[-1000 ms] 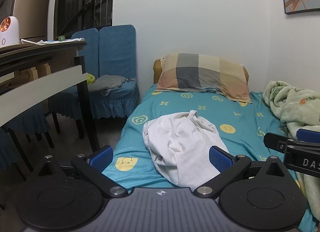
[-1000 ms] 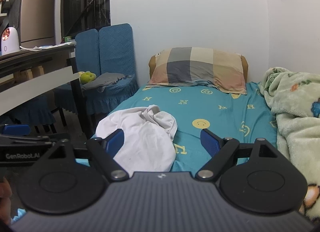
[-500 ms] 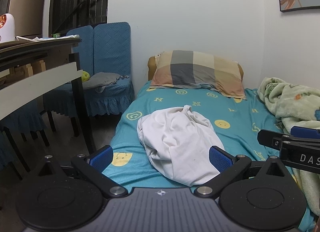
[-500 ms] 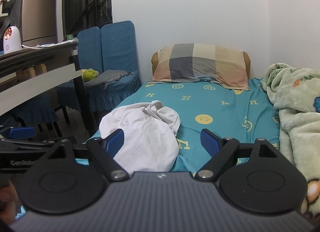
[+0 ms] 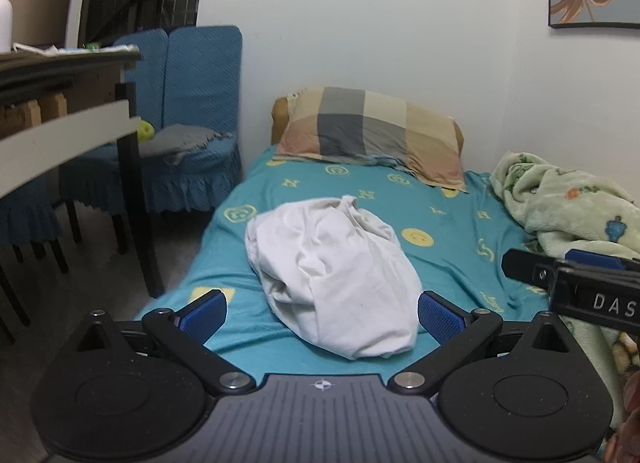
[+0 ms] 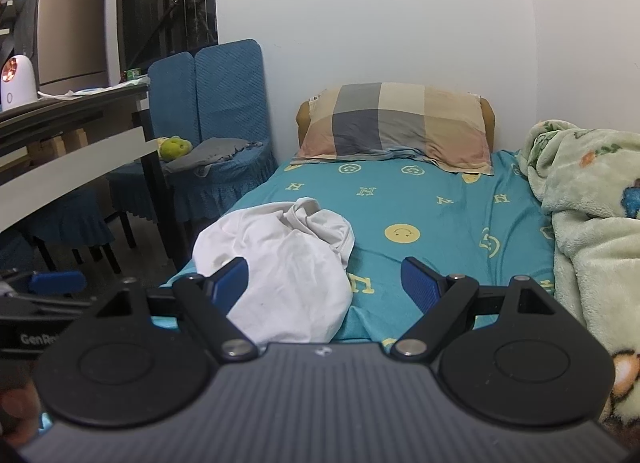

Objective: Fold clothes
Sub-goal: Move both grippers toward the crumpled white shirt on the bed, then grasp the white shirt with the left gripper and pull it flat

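A crumpled white garment lies in a heap on the teal bed sheet, near the bed's front left part; it also shows in the right wrist view. My left gripper is open and empty, just short of the garment's near edge. My right gripper is open and empty, held to the right of the heap; its left finger overlaps the garment in view. Each gripper shows at the edge of the other's view.
A plaid pillow lies at the head of the bed. A green fleece blanket is bunched along the right side. A dark table and blue-covered chairs stand left of the bed.
Both grippers have shifted slightly toward the bed, the left view turning a little left so the garment sits more centred. The garment has not moved. Both stay open.
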Demonstrator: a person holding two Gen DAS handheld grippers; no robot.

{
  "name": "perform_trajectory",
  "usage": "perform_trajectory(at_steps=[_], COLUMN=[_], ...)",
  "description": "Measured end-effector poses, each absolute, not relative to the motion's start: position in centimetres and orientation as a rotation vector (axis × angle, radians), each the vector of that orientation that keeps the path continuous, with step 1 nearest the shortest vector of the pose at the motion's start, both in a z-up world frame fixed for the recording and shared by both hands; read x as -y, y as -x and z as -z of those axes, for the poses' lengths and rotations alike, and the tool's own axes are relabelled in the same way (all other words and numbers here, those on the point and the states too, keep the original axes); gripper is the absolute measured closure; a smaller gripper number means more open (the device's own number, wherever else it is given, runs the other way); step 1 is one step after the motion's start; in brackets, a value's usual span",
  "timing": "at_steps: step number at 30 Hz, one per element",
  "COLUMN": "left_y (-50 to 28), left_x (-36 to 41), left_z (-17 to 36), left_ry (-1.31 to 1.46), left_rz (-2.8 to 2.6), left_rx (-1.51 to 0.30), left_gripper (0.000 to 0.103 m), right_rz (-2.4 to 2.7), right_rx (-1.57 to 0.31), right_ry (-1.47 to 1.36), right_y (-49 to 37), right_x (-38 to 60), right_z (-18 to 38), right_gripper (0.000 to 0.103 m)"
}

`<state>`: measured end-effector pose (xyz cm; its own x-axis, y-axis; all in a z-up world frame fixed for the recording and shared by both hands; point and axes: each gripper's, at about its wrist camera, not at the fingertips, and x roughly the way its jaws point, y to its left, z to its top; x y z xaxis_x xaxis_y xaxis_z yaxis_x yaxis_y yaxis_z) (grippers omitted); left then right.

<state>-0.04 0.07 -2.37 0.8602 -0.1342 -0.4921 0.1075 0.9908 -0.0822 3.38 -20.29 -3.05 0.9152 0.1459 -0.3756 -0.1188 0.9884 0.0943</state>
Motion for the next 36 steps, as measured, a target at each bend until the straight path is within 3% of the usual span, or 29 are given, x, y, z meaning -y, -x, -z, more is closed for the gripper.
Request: perform_trajectory(at_steps=[10, 17, 23, 24, 26, 28, 30, 36], left_y=[-3.2, -9.5, -15.2, -16.0, -17.4, -18.3, -17.8, -13.3], left_x=[0.8, 3.3, 6.3, 6.7, 7.6, 8.1, 8.5, 7.9], left_z=[4.8, 7.0, 8.7, 9.2, 10.6, 11.8, 11.7, 6.7], left_ry=[0.086, 0.076, 0.017, 0.003, -0.028, -0.027, -0.033, -0.056], left_rz=[0.157, 0.123, 0.073, 0.066, 0.034, 0.015, -0.005, 0.075], left_rx=[-0.628, -0.691, -0.644, -0.647, -0.68, -0.725, -0.702, -0.586], left_gripper=[0.004, 0.007, 0.013, 0.017, 0.039, 0.072, 0.093, 0.099], right_rz=[-0.094, -0.077, -0.068, -0.063, -0.068, -0.093, -0.115, -0.098], right_rx=[-0.385, -0.388, -0.392, -0.386, -0.406, -0.442, -0.507, -0.562], right_ry=[-0.135, -0.186, -0.267, -0.265, -0.231, -0.186, -0.183, -0.206], right_y=[-3.1, -3.6, -3.9, -4.0, -4.9, -6.0, -7.1, -8.0], right_x=[21.9, 23.6, 26.2, 26.6, 27.2, 27.7, 28.3, 28.8], right_z=[2.3, 2.6, 3.3, 3.5, 4.1, 4.9, 6.2, 7.6], right_gripper=[0.018, 0.018, 0.018, 0.018, 0.018, 0.018, 0.018, 0.018])
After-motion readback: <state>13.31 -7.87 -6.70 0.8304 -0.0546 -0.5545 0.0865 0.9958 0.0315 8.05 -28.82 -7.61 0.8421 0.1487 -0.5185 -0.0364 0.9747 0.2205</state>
